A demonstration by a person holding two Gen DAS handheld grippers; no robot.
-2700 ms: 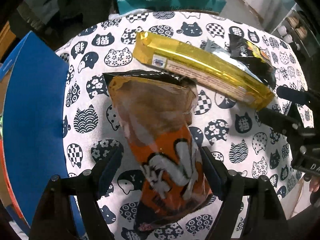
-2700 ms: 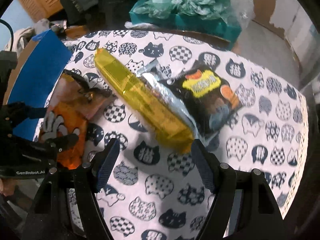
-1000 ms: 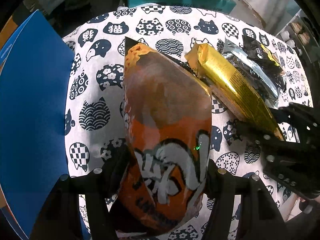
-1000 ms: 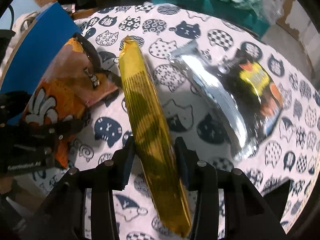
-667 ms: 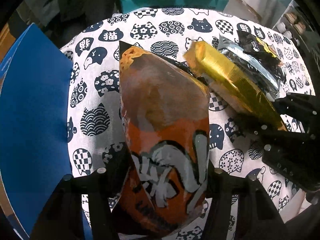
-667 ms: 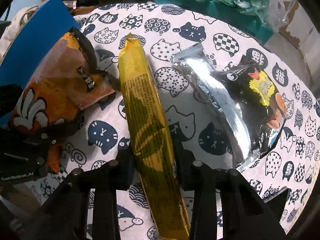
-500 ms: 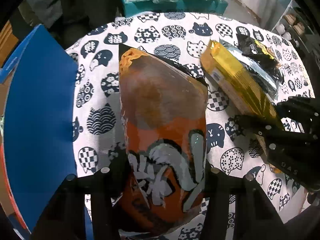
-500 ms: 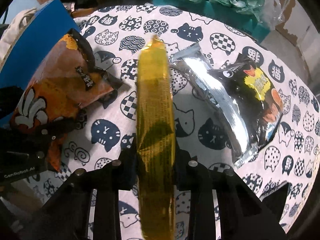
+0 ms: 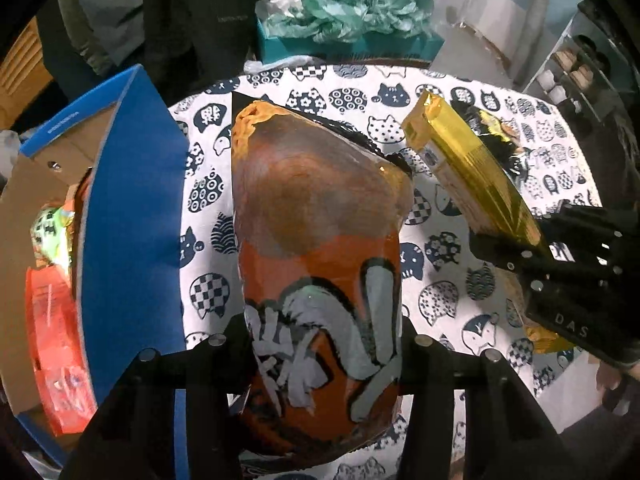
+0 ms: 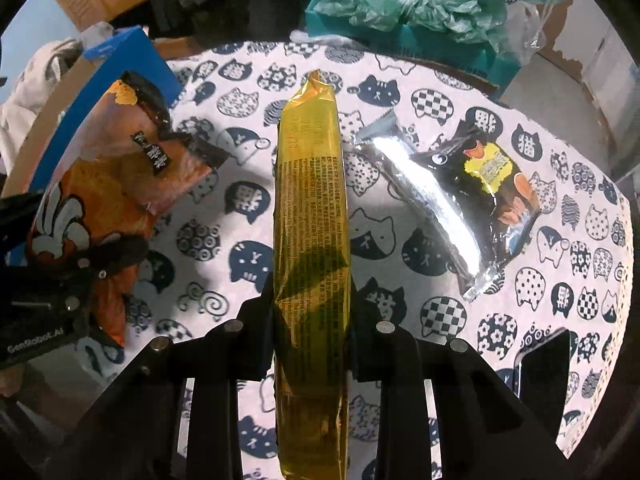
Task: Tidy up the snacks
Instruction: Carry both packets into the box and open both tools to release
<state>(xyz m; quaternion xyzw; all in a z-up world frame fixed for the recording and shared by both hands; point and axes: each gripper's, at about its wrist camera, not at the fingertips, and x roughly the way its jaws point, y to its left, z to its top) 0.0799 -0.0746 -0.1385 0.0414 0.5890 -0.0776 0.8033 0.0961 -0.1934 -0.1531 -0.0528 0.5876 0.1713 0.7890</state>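
Both grippers gripping a snack each above the cat-print table.

Left gripper [image 9: 326,344] is closing, jaws pinching in on the lower half of the orange snack bag [image 9: 320,240], bag bulging between them and its top end pointing away over the tablecloth [image 10: 400,80]. Right gripper [image 10: 310,320] is clamping tight on the gold wrapped bar [image 10: 312,220], bar sticking out forward and back through the jaws, lifted clear of the cloth. Black-and-silver chip bag [image 10: 464,196] is lying flat on the table right of the bar, near the right table edge, apart from both grippers. Blue cardboard box [image 9: 128,216] is sitting open just left of the orange bag, its wall edge close beside it, red packs inside. Bare cloth is showing between the bar and each bag. Teal bin [image 10: 404,12] is crowding the far edge.
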